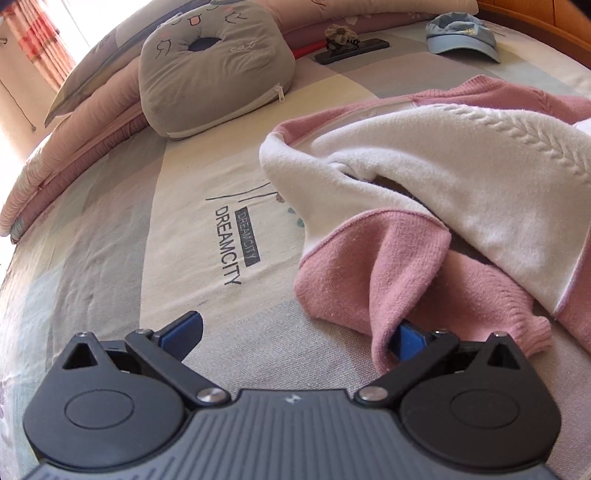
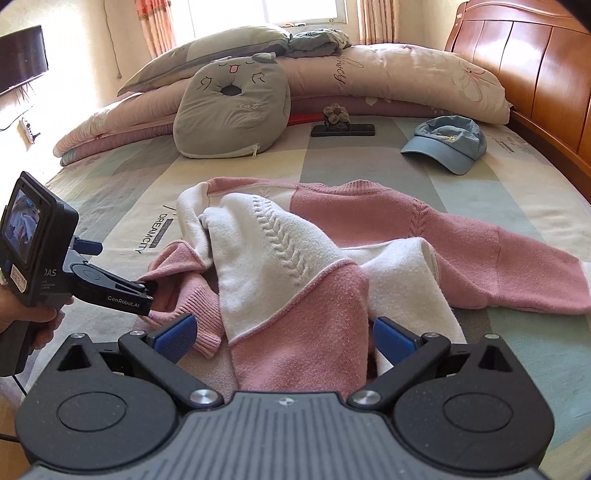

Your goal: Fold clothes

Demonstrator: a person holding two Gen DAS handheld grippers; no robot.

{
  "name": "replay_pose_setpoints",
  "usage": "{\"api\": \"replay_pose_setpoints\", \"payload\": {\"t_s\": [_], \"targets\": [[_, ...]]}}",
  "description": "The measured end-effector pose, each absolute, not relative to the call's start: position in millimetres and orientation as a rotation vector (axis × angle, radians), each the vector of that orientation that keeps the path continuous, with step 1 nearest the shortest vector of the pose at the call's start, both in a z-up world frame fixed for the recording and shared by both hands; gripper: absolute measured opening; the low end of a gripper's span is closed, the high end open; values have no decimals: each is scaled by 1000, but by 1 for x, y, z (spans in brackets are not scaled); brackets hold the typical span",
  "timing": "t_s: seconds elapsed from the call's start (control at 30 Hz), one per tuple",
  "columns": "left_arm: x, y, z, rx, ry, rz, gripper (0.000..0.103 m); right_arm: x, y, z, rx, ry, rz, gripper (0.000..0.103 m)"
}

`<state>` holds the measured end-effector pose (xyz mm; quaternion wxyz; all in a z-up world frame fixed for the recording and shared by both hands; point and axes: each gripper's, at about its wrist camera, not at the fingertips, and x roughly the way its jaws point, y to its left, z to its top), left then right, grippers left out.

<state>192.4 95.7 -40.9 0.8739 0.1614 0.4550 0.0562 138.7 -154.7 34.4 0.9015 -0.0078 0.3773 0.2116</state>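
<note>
Pink-and-white sweater [image 2: 332, 251] lies crumpled crosswise on the bed [image 2: 122, 184]. The right hand-held gripper [image 2: 284, 334] straddles its near fold, jaws apart. The left hand-held gripper [image 1: 295, 332], also apart, meets the left cuff.

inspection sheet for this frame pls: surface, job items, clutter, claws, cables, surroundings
Surface: bed sheet, patchwork print.
Job's things: pink and white sweater, rumpled, one sleeve spread out.
Clutter: grey cat cushion, blue cap, phone with hair clip on it.
Claws: left claw open, one pad under a pink fold; right claw open, straddling the sweater.
Cables: cord hanging on the wall.
Surroundings: wooden headboard, wall TV, curtained window, stacked quilts.
</note>
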Motion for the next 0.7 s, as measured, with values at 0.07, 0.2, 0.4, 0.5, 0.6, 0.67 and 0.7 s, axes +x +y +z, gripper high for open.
{"api": "replay_pose_setpoints", "payload": {"t_s": [0.07, 0.2, 0.4, 0.5, 0.6, 0.67, 0.7], "targets": [[192, 97, -41, 367, 942, 153, 103, 135, -152, 34, -23, 781, 451, 103], [190, 104, -38, 478, 906, 267, 103, 128, -154, 34, -17, 779, 453, 103], [190, 141, -27, 505, 904, 393, 103, 123, -160, 32, 5, 787, 437, 103], [190, 160, -19, 547, 879, 487, 103, 120, -160, 33, 1, 783, 438, 103], [190, 183, -9, 560, 867, 572, 103, 118, -161, 33, 1, 780, 438, 103], [187, 196, -3, 568, 858, 621, 103, 117, -162, 34, 5, 778, 435, 103], [187, 201, -1, 578, 853, 643, 103, 116, -162, 34, 7, 778, 433, 103]]}}
